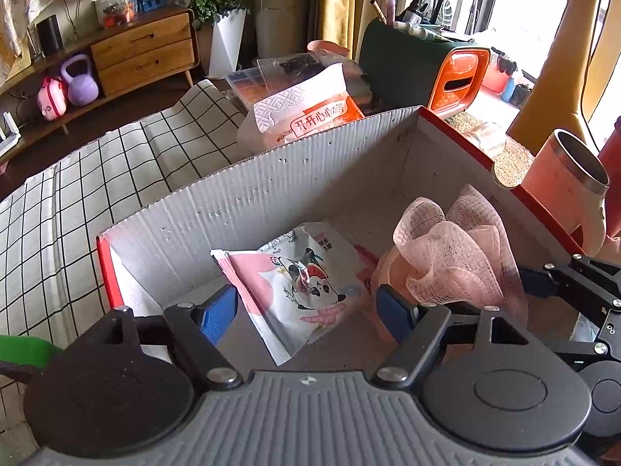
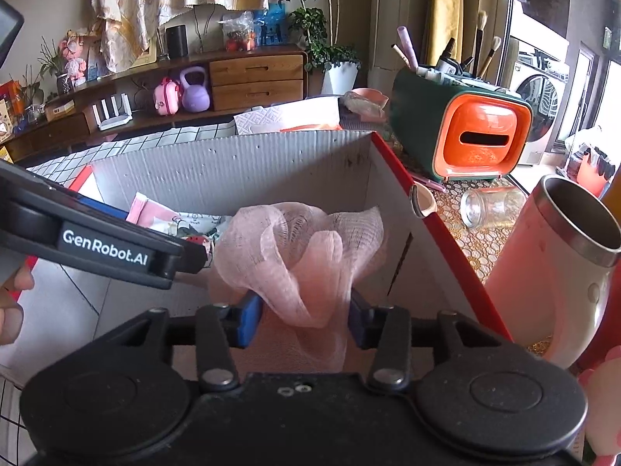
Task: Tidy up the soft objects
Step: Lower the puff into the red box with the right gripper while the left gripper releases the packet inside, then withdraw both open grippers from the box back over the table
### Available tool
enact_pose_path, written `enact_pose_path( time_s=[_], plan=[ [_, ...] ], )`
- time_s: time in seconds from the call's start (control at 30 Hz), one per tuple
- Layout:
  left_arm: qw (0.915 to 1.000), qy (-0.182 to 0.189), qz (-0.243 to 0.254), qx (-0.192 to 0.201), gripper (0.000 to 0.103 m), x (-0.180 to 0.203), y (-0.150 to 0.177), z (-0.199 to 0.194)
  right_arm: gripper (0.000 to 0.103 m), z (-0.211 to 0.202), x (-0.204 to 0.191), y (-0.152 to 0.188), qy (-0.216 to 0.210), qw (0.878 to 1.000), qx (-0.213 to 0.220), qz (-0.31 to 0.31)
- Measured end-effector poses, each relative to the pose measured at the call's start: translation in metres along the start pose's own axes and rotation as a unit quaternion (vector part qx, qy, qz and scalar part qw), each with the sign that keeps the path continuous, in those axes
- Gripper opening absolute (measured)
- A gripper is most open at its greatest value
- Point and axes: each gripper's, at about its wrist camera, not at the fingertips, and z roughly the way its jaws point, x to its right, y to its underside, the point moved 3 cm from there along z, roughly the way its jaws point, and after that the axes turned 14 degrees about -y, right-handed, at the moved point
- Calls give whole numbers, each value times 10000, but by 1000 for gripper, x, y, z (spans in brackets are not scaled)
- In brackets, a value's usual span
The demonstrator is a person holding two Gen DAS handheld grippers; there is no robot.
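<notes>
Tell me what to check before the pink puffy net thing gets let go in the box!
1. Pink mesh bath puff is between the right hand-held gripper fingers: ok, though a firm squeeze cannot be told.
2. Puff is inside the red-edged white corrugated box: ok.
3. Puff resting on the box floor: cannot tell.
4. Flat pink-and-white cartoon-print packet lies beside the puff, not under it: ok.
5. Left hand-held gripper is open and holds nothing: ok, but it hovers close over the packet.
6. Pink steel-lined mug stands outside the box wall, clear of the puff: ok.
</notes>
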Motion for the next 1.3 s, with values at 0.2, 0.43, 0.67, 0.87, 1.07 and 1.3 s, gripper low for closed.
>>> enact_pose_path(
  time_s=[0.2,0.43,0.67,0.87,1.07,1.3],
  plan=[
    [9997,154,-112,182,79,-5,-2,-21,59,-14,-5,-4,4,9999,114,-56],
    [9991,183,-76,377,79,-13,5,-50,67,-34,-11,-10,-112,9996,250,37],
    [9982,168,-86,568,79,-27,20,-83,78,-53,-24,-8,-231,9990,352,120],
    [9965,205,-86,804,81,-38,36,-115,87,-69,-37,-2,-359,9980,451,245],
    [9952,191,-58,956,81,-52,60,-138,98,-83,-58,3,-530,9972,512,87],
    [9937,196,-234,1074,84,-83,95,-167,102,-97,-90,12,-735,9954,595,-156]
  ],
)
